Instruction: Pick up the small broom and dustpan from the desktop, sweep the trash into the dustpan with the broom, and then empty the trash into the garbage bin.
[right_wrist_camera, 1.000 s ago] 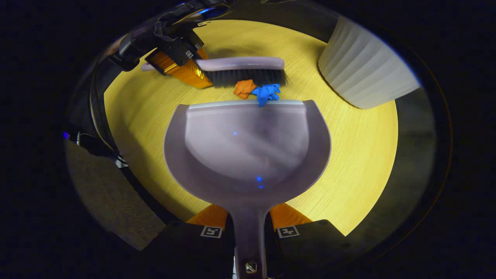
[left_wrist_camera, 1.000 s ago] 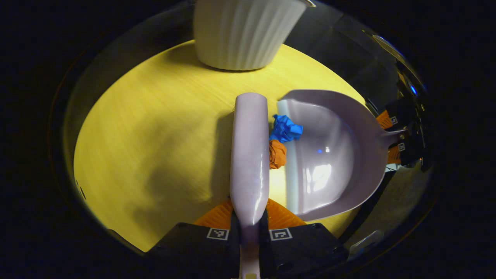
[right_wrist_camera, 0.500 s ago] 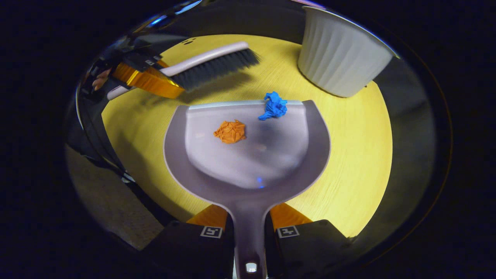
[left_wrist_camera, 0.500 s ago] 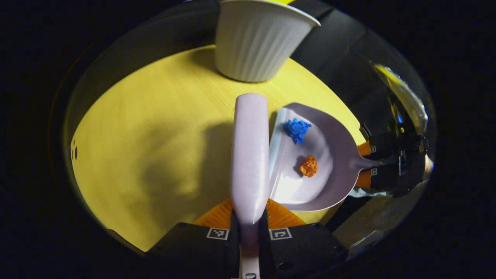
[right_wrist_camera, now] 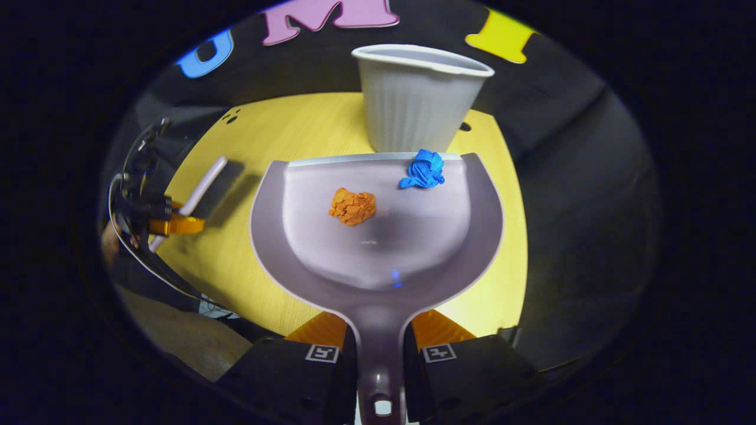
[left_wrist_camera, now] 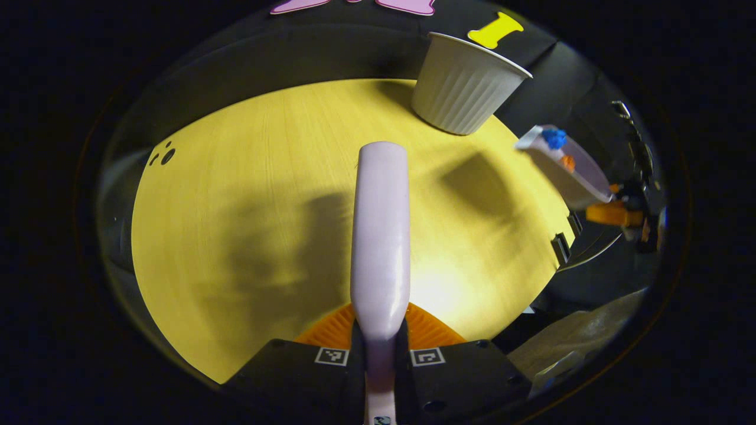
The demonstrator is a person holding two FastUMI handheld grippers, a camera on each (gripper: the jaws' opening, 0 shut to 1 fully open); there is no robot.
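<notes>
On the yellow desktop (right_wrist_camera: pixel 531 236) the ribbed garbage bin (right_wrist_camera: pixel 419 100) stands straight beyond the dustpan (right_wrist_camera: pixel 378 236), whose handle the right gripper (right_wrist_camera: pixel 380 353) clamps; orange scrap (right_wrist_camera: pixel 352 206) and blue scrap (right_wrist_camera: pixel 423 170) lie inside. The left gripper (left_wrist_camera: pixel 379 356) grips the broom (left_wrist_camera: pixel 381 236), farther off.

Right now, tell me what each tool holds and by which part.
The left tool grips the broom by its handle; the right tool grips the dustpan by its handle.

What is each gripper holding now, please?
Left gripper: closed on the broom.
Right gripper: closed on the dustpan, which carries two paper scraps.
</notes>
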